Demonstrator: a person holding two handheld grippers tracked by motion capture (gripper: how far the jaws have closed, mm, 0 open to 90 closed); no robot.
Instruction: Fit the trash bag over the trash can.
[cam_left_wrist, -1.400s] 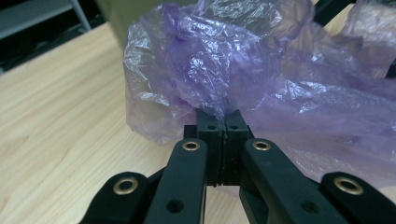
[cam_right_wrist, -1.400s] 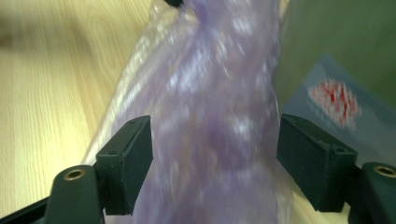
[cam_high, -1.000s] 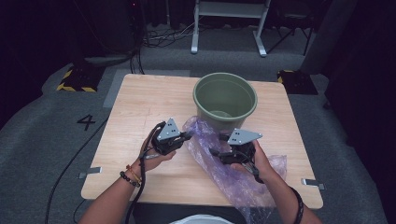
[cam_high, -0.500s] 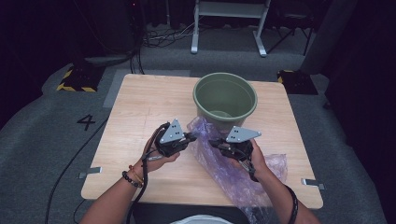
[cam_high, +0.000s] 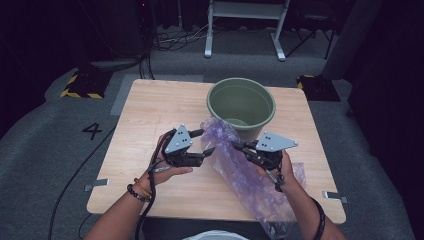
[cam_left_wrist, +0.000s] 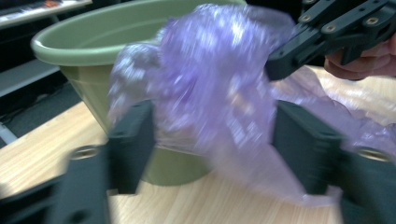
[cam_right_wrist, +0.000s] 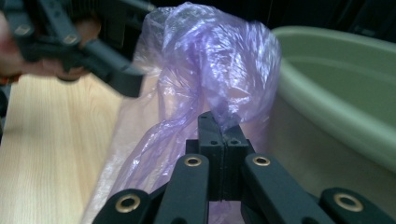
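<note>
Up close, right tool (cam_right_wrist: 223, 133) pinched on purple bag (cam_right_wrist: 210, 70); overhead, left tool (cam_high: 205, 142) freshly spread, bag unpinched.

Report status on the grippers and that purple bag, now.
Right gripper shut on purple bag. Left gripper just opened, bag between its jaws. Green bucket right behind.

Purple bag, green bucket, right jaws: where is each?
purple bag (cam_high: 243, 172), high view, on its crinkled middle.
green bucket (cam_high: 216, 91), high view, on its left rim.
right gripper (cam_right_wrist: 223, 125), right gripper view, where its jaws pinch plastic.
</note>
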